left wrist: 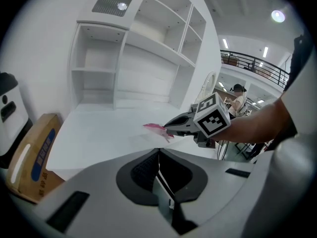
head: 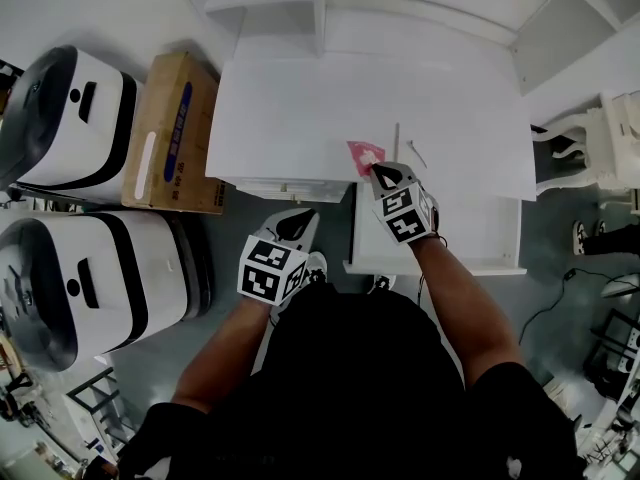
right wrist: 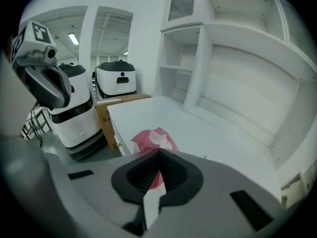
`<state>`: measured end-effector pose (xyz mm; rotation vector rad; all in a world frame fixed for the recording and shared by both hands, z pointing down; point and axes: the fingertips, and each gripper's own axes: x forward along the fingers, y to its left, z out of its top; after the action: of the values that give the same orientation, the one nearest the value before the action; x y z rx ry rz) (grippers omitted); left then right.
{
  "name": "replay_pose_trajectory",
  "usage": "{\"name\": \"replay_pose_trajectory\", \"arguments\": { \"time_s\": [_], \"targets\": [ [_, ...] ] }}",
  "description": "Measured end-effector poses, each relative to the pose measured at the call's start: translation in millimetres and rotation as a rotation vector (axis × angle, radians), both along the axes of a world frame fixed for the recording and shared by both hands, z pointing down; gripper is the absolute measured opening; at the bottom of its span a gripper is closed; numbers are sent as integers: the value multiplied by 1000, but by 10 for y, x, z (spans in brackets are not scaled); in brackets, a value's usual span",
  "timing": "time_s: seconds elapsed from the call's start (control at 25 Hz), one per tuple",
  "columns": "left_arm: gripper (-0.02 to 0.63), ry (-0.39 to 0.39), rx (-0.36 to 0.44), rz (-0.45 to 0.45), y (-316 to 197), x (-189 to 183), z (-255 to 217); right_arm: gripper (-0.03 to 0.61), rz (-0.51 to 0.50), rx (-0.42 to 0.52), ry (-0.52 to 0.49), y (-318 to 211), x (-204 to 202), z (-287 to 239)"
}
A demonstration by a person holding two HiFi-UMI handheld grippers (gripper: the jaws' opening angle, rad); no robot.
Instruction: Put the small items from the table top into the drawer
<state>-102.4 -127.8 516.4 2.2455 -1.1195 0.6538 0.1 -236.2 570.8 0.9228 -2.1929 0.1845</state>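
A pink packet (head: 365,155) is pinched at the white table top's (head: 300,118) front edge, beside the open drawer (head: 490,238). My right gripper (head: 385,176) is shut on it. In the right gripper view the packet (right wrist: 154,139) sticks out ahead of the closed jaws. The left gripper view shows the same packet (left wrist: 156,128) at the right gripper's (left wrist: 174,125) tip. A thin stick (head: 397,138) and a small pin-like item (head: 416,153) lie on the table just behind. My left gripper (head: 297,224) hangs in front of the table edge, shut and holding nothing.
A cardboard box (head: 170,133) leans against the table's left side. Two white rounded machines (head: 70,118) (head: 90,278) stand farther left. White shelves (head: 320,8) rise at the table's back. A white chair (head: 600,138) stands at the right.
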Motion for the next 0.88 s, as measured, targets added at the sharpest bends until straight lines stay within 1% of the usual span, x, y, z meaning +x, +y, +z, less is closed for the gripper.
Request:
{"name": "replay_pose_trajectory", "arguments": {
  "time_s": [0.12,0.24,0.52,0.72,0.88],
  "targets": [
    [11,-7,-3,23,26,111,34,28,2,-33,-42,248,97,-32],
    [11,-18,-6,46,46,241,74,28,-5,-60,-48,511,226,23],
    [11,-52,-1,103,118,500,134,28,-29,-143,8,991,495,441],
    [11,-43,-24,112,199,560,152,28,0,-193,75,1010,716,887],
    [11,-31,-46,89,242,528,173,28,28,-223,126,868,792,1229]
  ]
}}
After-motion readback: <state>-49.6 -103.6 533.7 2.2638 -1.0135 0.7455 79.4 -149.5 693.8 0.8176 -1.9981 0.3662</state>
